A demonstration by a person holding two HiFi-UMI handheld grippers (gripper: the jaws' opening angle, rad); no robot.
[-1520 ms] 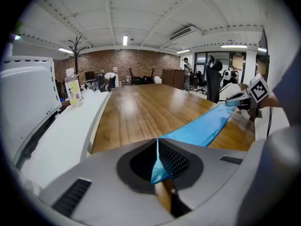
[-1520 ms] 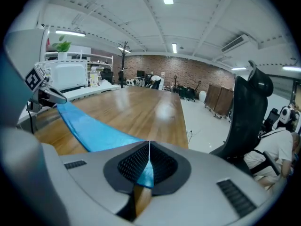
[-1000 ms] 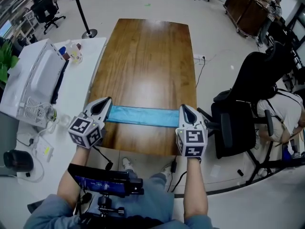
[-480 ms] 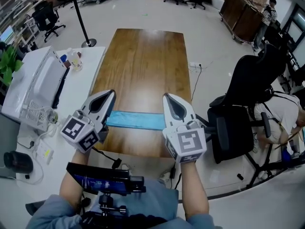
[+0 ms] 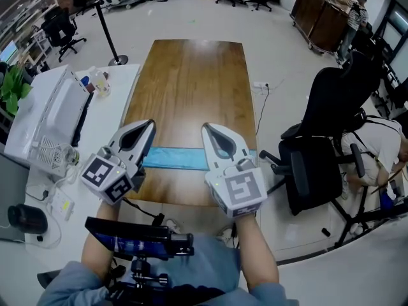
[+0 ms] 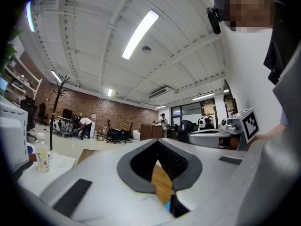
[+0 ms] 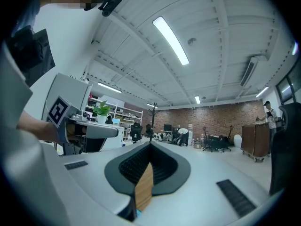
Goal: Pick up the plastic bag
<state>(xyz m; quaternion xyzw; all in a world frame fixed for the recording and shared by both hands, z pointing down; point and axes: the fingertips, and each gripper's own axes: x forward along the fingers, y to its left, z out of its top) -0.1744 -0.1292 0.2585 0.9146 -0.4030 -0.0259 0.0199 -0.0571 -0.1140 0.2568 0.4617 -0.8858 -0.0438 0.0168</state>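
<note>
— Looking down: where is the bag (image 5: 175, 159) seen?
— It is laid flat across the near end of the table (image 5: 191, 75); the left gripper (image 5: 146, 125) and right gripper (image 5: 208, 129) are held above it; both are clenched shut; the bag is not gripped.

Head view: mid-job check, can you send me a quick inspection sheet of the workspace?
Surface: brown wooden table, glossy.
Job's things: blue plastic bag appears to lie flat across the table's near end, not lifted.
Clutter: white machine and bottles on the white side table at left.
Tools: left tool and right tool both shut, nothing at their tips, over the bag.
Cables: one cable on the floor right of the table.
Surroundings: black office chair, seated person, post.
</note>
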